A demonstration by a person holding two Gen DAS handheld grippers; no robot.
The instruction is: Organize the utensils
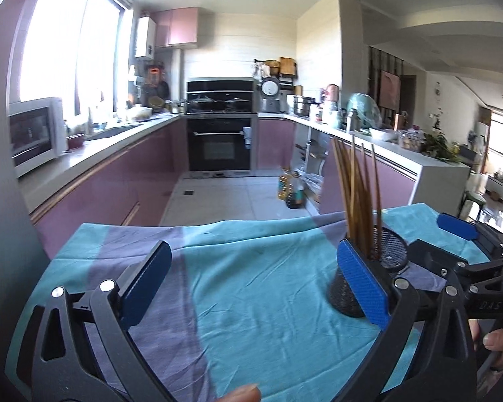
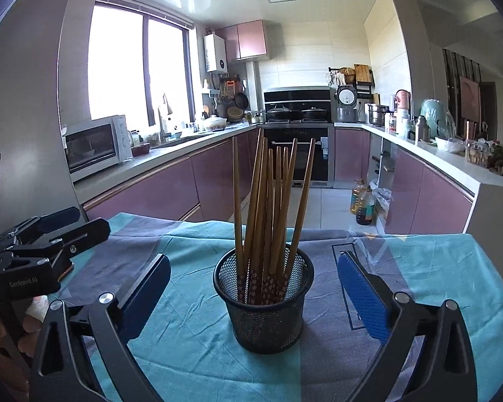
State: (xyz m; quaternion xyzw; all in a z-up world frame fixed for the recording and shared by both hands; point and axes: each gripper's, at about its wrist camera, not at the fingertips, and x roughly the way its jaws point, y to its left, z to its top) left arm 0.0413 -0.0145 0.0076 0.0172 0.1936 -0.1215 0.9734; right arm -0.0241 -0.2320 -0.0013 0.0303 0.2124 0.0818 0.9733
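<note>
The right gripper point(image 2: 253, 293) stands wide open, its two blue pads on either side of the black wire-mesh holder point(image 2: 263, 315) and clear of it, touching nothing. The holder stands upright on the bench, which is draped in a teal and grey-purple cloth point(image 2: 436, 268). In the holder stand the wooden chopsticks point(image 2: 268, 201), a loose bundle with flower-patterned ends down in the mesh and plain ends fanning upward, some leaning left, some right.

To the left of the holder, the left gripper point(image 1: 251, 288) is also spread wide, with only bare cloth between its pads. In its own view the holder sits just behind its right-hand pad, partly hidden by it; whether pad and mesh touch I cannot tell. A fingertip point(image 1: 241, 393) of the person shows at the bottom edge of that view, and another hand point(image 1: 499, 341) at the right edge on the other tool's handle.

Beyond the holder lies the tiled kitchen floor, with oil bottles point(image 2: 362, 202) standing to the right by the pink cabinets. Further left of the holder a white microwave oven point(image 2: 97, 145) sits on the counter below the window point(image 2: 137, 67). Straight behind the holder, at the far wall, is the black built-in oven point(image 2: 296, 154) with pans on the hob above it.
</note>
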